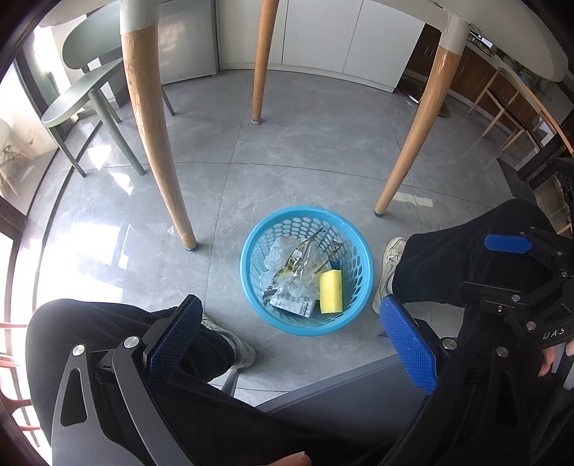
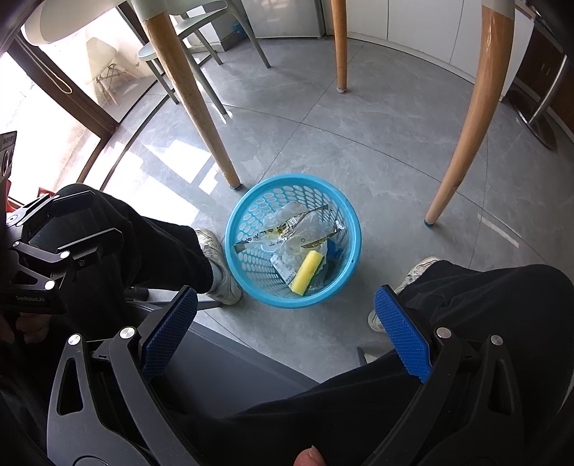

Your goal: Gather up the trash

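A blue plastic basket stands on the grey tiled floor between the person's feet; it also shows in the right wrist view. It holds a yellow sponge, clear plastic wrappers and a small printed packet. The sponge and wrappers show in the right wrist view too. My left gripper is open and empty, held above the knees, short of the basket. My right gripper is open and empty, likewise above the lap. The right gripper also appears at the right of the left wrist view.
Wooden table legs stand around the basket under a white tabletop. A green chair stands at the left. The person's legs in black trousers and white shoes flank the basket. White cabinets line the back.
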`<state>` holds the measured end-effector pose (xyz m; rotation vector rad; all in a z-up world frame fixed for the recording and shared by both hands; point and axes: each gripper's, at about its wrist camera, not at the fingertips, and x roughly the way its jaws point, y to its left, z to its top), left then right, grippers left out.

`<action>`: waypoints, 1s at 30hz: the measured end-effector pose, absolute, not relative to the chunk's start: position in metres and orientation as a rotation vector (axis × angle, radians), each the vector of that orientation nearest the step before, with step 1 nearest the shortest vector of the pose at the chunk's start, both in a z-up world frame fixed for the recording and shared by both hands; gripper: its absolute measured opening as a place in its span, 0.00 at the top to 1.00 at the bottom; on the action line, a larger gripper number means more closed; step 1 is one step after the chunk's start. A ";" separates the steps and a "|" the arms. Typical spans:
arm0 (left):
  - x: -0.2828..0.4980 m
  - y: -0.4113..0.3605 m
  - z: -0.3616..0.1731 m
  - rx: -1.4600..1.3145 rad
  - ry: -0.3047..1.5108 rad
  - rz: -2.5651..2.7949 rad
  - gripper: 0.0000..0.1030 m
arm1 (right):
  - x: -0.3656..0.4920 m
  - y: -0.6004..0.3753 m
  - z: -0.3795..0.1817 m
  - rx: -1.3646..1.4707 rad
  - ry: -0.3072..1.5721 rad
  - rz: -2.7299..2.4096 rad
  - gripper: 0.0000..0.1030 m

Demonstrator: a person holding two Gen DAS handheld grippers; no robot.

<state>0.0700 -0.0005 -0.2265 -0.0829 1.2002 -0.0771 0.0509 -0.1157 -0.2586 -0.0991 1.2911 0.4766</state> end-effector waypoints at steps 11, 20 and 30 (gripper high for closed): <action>0.070 -0.001 -0.226 -0.075 1.199 -0.078 0.06 | 0.051 -0.116 -0.259 -0.099 1.291 0.475 0.08; 0.071 0.000 -0.226 -0.071 1.202 -0.079 0.06 | 0.051 -0.116 -0.260 -0.097 1.290 0.475 0.08; 0.071 -0.002 -0.226 -0.073 1.202 -0.078 0.06 | 0.052 -0.116 -0.260 -0.098 1.290 0.476 0.08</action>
